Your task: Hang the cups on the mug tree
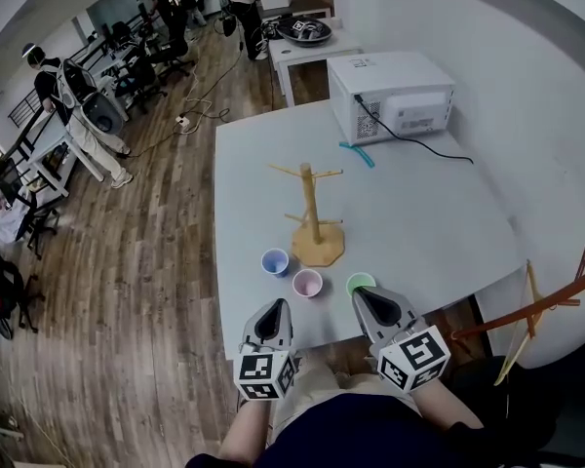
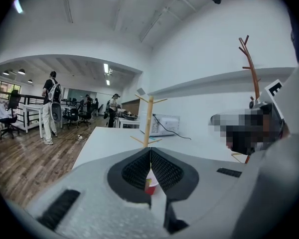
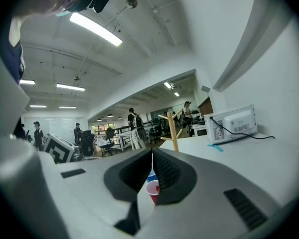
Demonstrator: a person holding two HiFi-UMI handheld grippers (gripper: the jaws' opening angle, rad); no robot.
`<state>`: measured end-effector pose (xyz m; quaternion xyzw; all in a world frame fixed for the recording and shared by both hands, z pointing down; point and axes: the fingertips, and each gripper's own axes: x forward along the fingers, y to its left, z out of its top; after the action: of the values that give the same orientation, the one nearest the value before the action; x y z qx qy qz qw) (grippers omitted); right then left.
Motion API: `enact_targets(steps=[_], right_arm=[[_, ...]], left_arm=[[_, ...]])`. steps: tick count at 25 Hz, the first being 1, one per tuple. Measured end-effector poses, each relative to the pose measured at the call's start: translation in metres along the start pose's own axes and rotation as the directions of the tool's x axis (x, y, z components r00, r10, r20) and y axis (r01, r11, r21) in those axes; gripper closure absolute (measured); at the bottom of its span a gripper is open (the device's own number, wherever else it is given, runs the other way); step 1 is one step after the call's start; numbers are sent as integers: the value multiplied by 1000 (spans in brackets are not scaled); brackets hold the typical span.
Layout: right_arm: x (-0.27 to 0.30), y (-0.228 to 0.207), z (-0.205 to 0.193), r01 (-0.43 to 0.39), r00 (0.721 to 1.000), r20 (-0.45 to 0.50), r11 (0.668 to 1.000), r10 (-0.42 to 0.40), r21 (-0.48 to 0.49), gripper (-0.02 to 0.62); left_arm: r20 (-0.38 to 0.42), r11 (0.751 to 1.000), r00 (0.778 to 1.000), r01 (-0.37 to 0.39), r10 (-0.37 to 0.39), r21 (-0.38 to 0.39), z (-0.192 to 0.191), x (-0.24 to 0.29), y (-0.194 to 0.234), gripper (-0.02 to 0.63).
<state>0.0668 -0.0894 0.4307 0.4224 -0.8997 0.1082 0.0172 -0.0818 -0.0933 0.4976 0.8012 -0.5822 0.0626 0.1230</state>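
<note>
1. Jaws on both grippers are clenched, pads pressed together, nothing between them.
2. Left gripper (image 1: 275,306) hangs over the near table edge with its tips pointing away from the person, toward the cups.
3. White rectangular table (image 1: 429,222) carries all three cups, each standing upright with its mouth up.
4. Small blue plastic cup (image 1: 275,262) is leftmost, just beside the tree's base on its left.
5. Small pink plastic cup (image 1: 307,283) is in the middle, just in front of the base, between the blue and green cups and clear of both. The left gripper view shows it just beyond the closed tips.
6. Light wooden mug tree (image 1: 315,213) has a round base flat on the table and an upright trunk, so its long axis is vertical. Its pegs slant up and outward.
7. Small green plastic cup (image 1: 361,281) is rightmost, near the base's right side.
8. Right gripper (image 1: 359,295) has its tips right at the green cup's near rim, but I cannot tell whether they touch. It points away from the person, angled slightly left.
9. White microwave oven (image 1: 391,94) sits at the far right of the table, well apart from the tree, with its black cable trailing right.
10. Teal strip (image 1: 357,153) lies flat between the microwave and the tree.
</note>
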Motion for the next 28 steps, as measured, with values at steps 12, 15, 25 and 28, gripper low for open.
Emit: enact_targets(steps=[12, 15, 25, 28], right_arm=[[9, -5, -12, 28, 999, -31, 1000, -28, 3, 566], [17, -11, -10, 37, 999, -35, 999, -37, -3, 566], [38, -23, -4, 53, 998, -40, 999, -53, -12, 565], [43, -28, -5, 60, 997, -47, 998, -61, -9, 565]], left_arm=[[-68, 999, 997, -35, 35, 5, -35, 22, 38, 585], [-87, 1000, 996, -29, 29, 2, -46, 34, 46, 584], [-145, 1000, 989, -12, 12, 6, -73, 72, 74, 375], [-160, 1000, 987, -15, 17, 13, -80, 80, 82, 351]])
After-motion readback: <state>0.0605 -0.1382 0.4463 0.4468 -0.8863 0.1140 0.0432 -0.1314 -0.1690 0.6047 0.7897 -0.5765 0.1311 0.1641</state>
